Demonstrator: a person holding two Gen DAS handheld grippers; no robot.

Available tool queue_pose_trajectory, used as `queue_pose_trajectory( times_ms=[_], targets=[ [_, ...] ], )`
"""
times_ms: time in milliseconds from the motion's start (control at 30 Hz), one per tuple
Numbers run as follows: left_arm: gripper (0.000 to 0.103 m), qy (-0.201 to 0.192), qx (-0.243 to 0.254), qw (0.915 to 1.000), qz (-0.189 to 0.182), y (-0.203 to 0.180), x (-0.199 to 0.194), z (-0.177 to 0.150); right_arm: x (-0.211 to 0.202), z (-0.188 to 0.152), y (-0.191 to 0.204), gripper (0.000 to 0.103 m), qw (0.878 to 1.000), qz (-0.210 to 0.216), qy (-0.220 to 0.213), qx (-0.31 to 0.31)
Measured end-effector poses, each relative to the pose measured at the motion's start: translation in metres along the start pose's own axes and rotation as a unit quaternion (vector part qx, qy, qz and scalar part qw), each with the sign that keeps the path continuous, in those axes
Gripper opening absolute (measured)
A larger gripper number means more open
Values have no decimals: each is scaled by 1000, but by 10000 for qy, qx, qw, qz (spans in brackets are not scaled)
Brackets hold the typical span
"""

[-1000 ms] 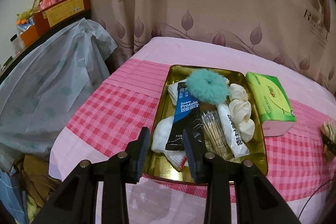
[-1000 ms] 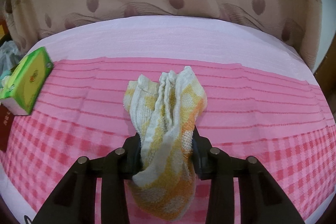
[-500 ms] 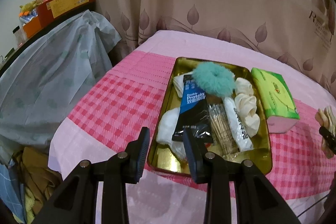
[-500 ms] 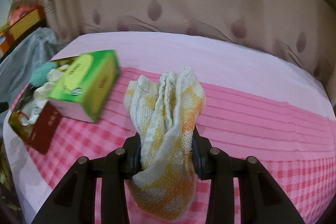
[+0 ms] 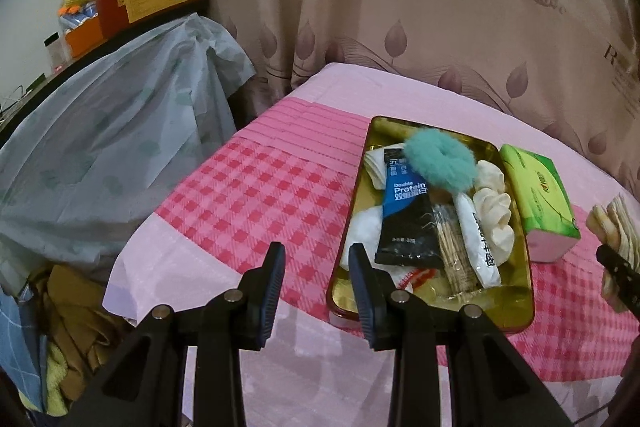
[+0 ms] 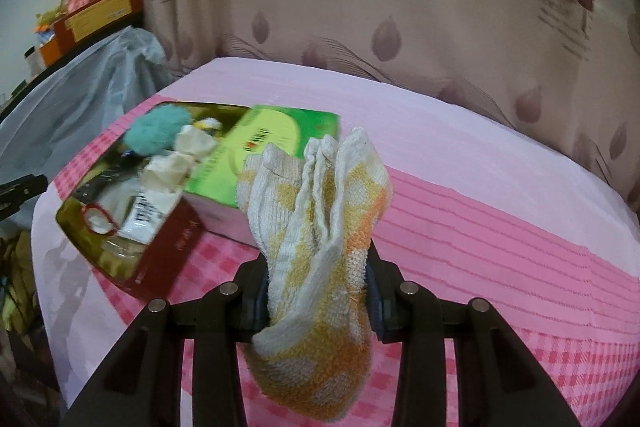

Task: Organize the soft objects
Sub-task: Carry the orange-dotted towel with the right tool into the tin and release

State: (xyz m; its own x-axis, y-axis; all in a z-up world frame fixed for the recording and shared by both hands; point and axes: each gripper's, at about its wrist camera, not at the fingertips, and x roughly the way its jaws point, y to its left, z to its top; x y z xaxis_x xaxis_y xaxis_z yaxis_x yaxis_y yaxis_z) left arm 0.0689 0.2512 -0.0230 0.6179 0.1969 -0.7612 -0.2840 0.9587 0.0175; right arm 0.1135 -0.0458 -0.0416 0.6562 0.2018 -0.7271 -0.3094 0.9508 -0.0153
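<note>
While the gold tray (image 5: 516, 311) sits at centre right of the left view, already crowded with soft bits, the right gripper (image 6: 316, 283) clamps the yellow-and-white washcloth (image 6: 320, 211) at lower centre of its own view. It looks light, limp and floppy, best pinched at a bunched fold as now. Versus a second ago, tray and green tissue pack (image 6: 276, 143) have swung into the right view's left half. The left gripper (image 5: 316, 279) hangs parted and empty.

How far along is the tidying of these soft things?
Done: the tin already holds a teal scrunchie, a cream scrunchie and packets. In hand: the right tool grips a yellow cloth. Left: placing that cloth; the left tool is empty.
</note>
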Motion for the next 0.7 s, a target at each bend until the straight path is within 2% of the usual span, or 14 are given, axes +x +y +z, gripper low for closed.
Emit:
queue_pose_trajectory(
  times_ms=[467, 600, 700],
  targets=[
    [33, -108, -62, 9999, 66, 3, 0, 0, 17, 31, 100, 35, 9952, 698, -73, -686],
    [33, -168, -99, 9997, 125, 5, -1, 0, 31, 38, 119, 35, 9937, 934, 53, -615],
    [33, -210, -175, 9995, 187, 9, -2, 1, 41, 41, 133, 36, 9933, 940, 87, -670]
  ],
)
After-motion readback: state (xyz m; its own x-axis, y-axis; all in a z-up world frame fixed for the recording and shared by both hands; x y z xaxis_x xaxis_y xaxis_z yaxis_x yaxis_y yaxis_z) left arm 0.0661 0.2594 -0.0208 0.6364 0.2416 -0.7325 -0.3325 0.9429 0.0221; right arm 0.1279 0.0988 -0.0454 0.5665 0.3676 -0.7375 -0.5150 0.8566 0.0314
